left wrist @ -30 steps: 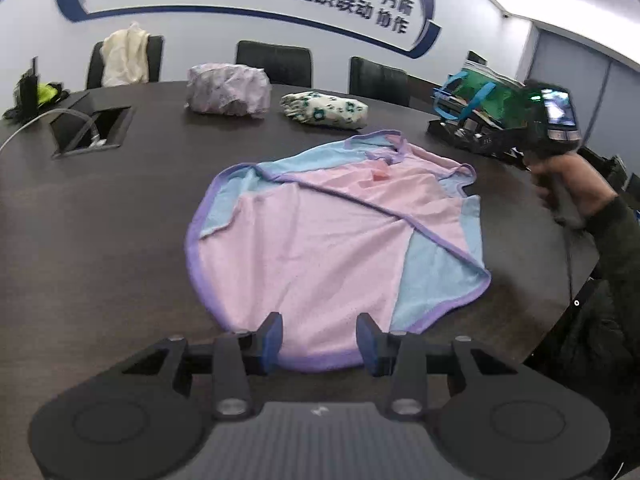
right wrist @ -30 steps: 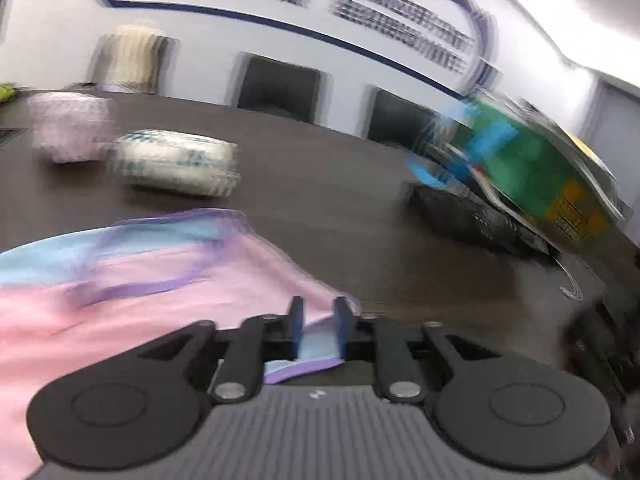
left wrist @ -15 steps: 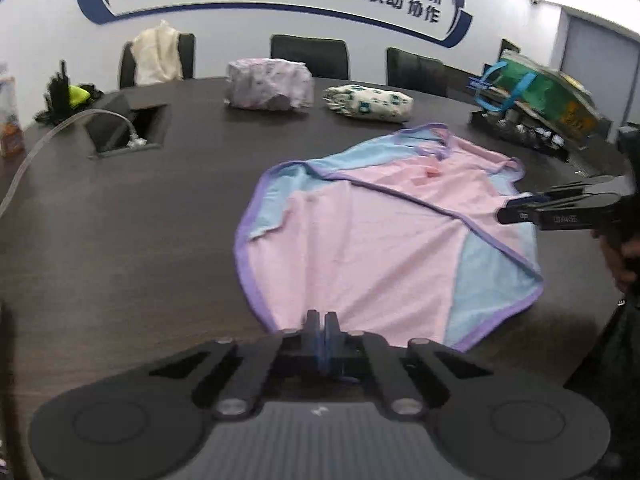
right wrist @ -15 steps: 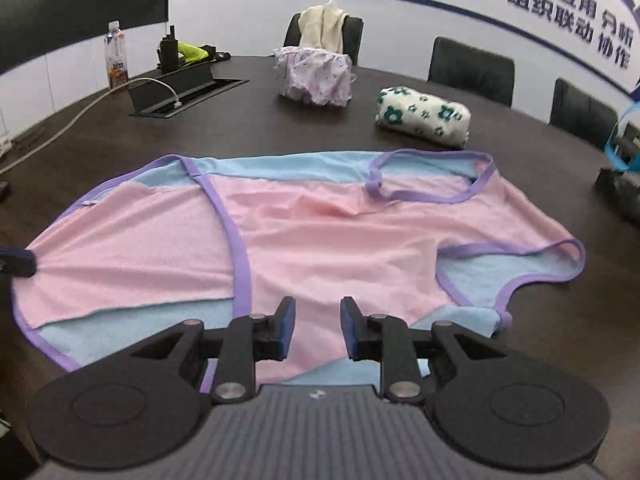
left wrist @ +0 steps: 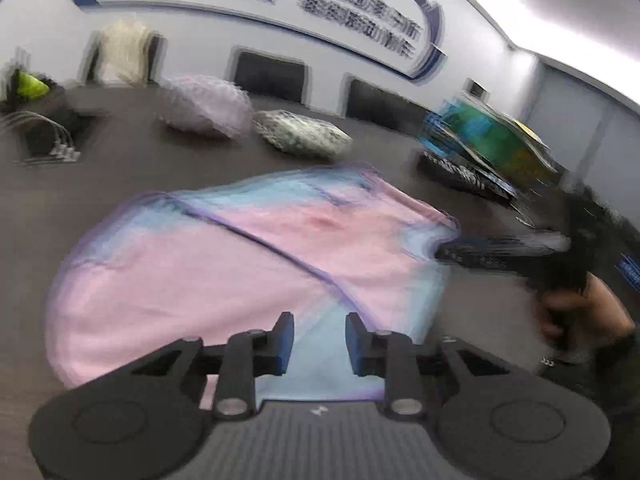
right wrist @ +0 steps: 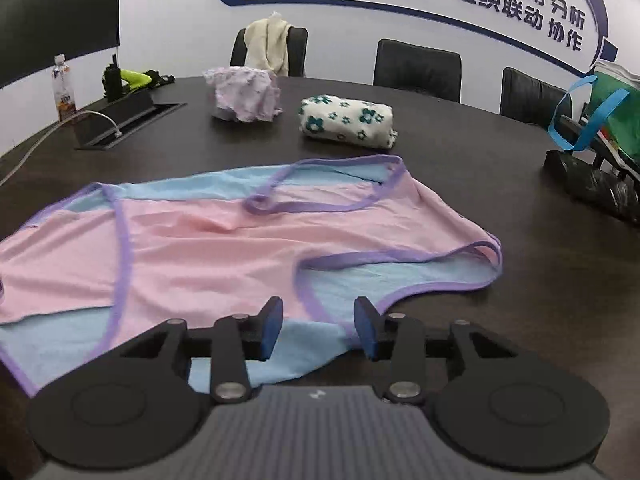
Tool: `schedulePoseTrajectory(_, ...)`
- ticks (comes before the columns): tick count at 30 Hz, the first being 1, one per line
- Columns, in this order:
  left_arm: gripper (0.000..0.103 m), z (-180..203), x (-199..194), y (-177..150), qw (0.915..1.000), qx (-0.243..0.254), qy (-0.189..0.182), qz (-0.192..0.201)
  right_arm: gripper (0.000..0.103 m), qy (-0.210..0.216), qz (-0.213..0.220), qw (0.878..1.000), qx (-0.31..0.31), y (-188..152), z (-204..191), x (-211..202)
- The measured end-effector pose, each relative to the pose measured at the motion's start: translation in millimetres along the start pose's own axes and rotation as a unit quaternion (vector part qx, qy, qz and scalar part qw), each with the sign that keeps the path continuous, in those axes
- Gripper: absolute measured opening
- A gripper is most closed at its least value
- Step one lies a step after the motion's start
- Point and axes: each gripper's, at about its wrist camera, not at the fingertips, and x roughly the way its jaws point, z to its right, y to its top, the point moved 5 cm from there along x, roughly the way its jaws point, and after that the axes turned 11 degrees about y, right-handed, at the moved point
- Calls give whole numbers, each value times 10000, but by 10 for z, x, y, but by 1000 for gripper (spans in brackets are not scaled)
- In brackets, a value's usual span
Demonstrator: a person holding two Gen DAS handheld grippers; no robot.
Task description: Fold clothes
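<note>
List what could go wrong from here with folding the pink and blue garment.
1. Both claws, left claw and right claw, are open above the pink and blue garment, so a shallow pinch may take one layer only.
2. The looped purple trim could get folded in twisted.
3. The left view is motion-blurred; a hurried grasp may miss the hem.
</note>
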Motion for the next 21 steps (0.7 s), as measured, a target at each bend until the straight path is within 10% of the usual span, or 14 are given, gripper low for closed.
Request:
schedulePoseTrajectory(7, 26, 527, 264, -89, 9978, 580, 321, 26, 40, 51, -76, 9999, 55, -76, 172, 107)
schedulePoseTrajectory(12, 5, 453, 330, -166, 9956, 710, 586, -177, 12, 224, -104, 9997, -59, -83, 110, 187)
schedulePoseTrajectory(21, 0, 74, 36, -338, 9905, 1082, 835, -149, 8, 123, -206, 9997, -95, -329, -279, -93)
